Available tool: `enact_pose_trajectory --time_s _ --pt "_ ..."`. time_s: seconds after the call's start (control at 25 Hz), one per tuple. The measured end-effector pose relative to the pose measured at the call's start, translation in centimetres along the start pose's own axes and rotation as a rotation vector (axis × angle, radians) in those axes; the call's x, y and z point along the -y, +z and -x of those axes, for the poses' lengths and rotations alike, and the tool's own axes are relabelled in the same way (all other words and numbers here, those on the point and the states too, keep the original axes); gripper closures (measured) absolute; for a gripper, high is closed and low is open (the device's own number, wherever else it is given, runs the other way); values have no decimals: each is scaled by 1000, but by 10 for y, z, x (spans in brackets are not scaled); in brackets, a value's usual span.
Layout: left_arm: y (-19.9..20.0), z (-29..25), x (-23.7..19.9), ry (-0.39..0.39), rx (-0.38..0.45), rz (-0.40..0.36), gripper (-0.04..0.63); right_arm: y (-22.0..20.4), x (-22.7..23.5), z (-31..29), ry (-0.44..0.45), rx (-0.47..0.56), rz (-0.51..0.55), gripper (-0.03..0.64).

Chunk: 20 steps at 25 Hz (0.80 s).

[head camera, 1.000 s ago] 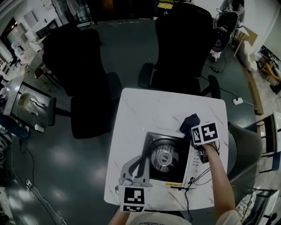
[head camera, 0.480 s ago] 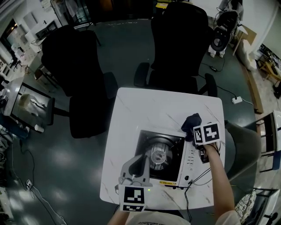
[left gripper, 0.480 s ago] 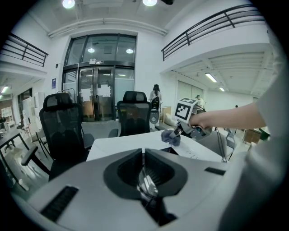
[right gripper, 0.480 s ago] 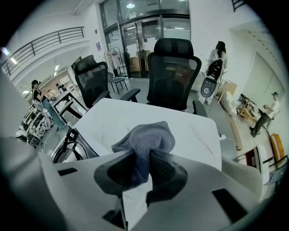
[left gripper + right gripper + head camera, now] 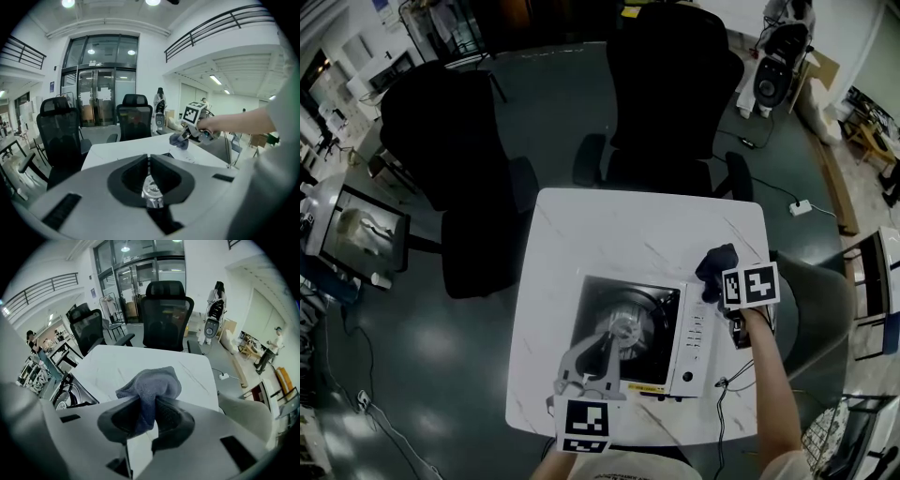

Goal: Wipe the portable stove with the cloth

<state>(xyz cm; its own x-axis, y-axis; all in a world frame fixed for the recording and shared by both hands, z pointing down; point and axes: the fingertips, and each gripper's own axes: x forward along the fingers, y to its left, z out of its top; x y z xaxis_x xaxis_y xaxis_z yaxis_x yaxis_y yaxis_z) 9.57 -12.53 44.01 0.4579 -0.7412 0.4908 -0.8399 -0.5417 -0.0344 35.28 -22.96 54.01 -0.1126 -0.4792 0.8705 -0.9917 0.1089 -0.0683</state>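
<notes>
The portable stove (image 5: 661, 361), black-topped with a white control strip, sits on the white table (image 5: 609, 225). My left gripper (image 5: 612, 333) reaches over its round burner (image 5: 630, 323). Its jaws stand together, and a small metal burner part (image 5: 151, 194) shows in the hollow between them. My right gripper (image 5: 719, 278) hovers by the stove's far right corner, shut on a dark grey-blue cloth (image 5: 715, 261). The cloth (image 5: 151, 387) bulges out of the right gripper (image 5: 147, 404) above the table (image 5: 136, 362), with the stove (image 5: 70, 397) to the left. The left gripper view shows the cloth (image 5: 180, 139) too.
Two black office chairs (image 5: 670, 103) (image 5: 450, 141) stand at the table's far side. A grey seat (image 5: 811, 305) is close to the right edge. A black cable (image 5: 724, 386) trails off the table's near right. People stand far off in the hall (image 5: 218, 298).
The stove now sits further toward the table's left and looks slightly turned, with my left gripper still on its burner. My right gripper and the cloth have stayed by the stove's far right corner.
</notes>
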Motion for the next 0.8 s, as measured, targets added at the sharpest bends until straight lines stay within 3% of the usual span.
enact_pose_trajectory --time_s 0.8 --pt "-5 1 32 -24 -14 -22 565 -66 16 -3 17 -53 -66 528"
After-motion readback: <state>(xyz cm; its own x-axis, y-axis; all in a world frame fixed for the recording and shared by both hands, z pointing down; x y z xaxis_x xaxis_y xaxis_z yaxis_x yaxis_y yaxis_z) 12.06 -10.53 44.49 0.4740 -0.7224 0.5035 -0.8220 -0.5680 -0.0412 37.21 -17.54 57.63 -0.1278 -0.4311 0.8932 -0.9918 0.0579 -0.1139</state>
